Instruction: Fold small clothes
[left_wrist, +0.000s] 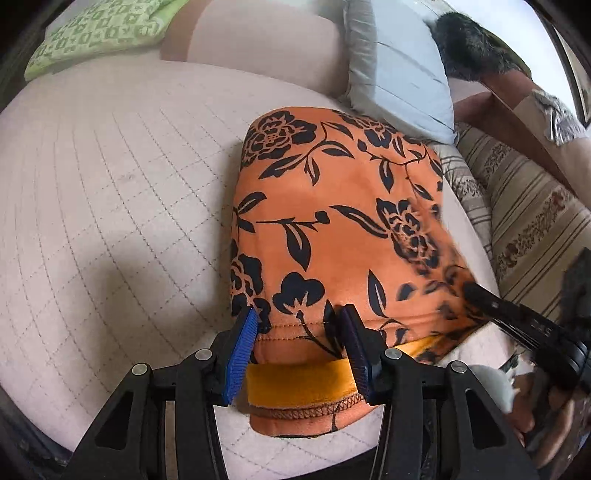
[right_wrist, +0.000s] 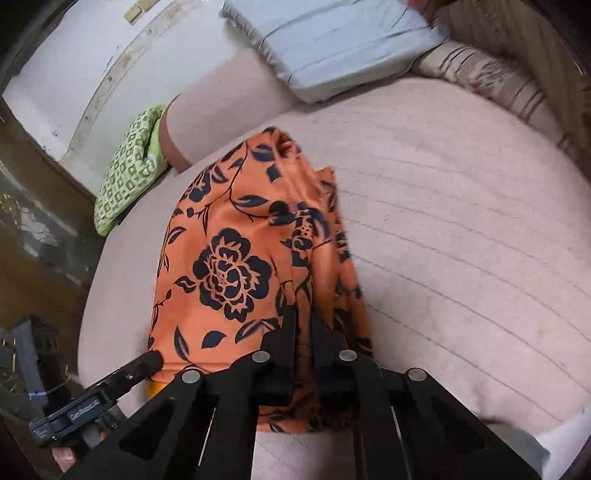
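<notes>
An orange garment with black flowers (left_wrist: 332, 221) lies folded on the pale quilted bed (left_wrist: 110, 184). In the left wrist view its near hem, showing a yellow inner side (left_wrist: 295, 384), sits between the blue pads (left_wrist: 243, 350) of my left gripper (left_wrist: 299, 314). These jaws stand apart and do not press the cloth. My right gripper (left_wrist: 471, 290) reaches the garment's right edge. In the right wrist view the garment (right_wrist: 221, 266) runs away from my right gripper (right_wrist: 303, 310), whose black fingers are shut on a raised fold of cloth. The left gripper's tip (right_wrist: 153, 359) rests at the cloth's near-left corner.
A green patterned pillow (right_wrist: 125, 173) lies at the bed's far left and a pale blue pillow (right_wrist: 332, 40) at its head. A striped, flowered blanket (left_wrist: 524, 206) borders the right side. The bed's left edge drops to a dark floor (right_wrist: 37, 240).
</notes>
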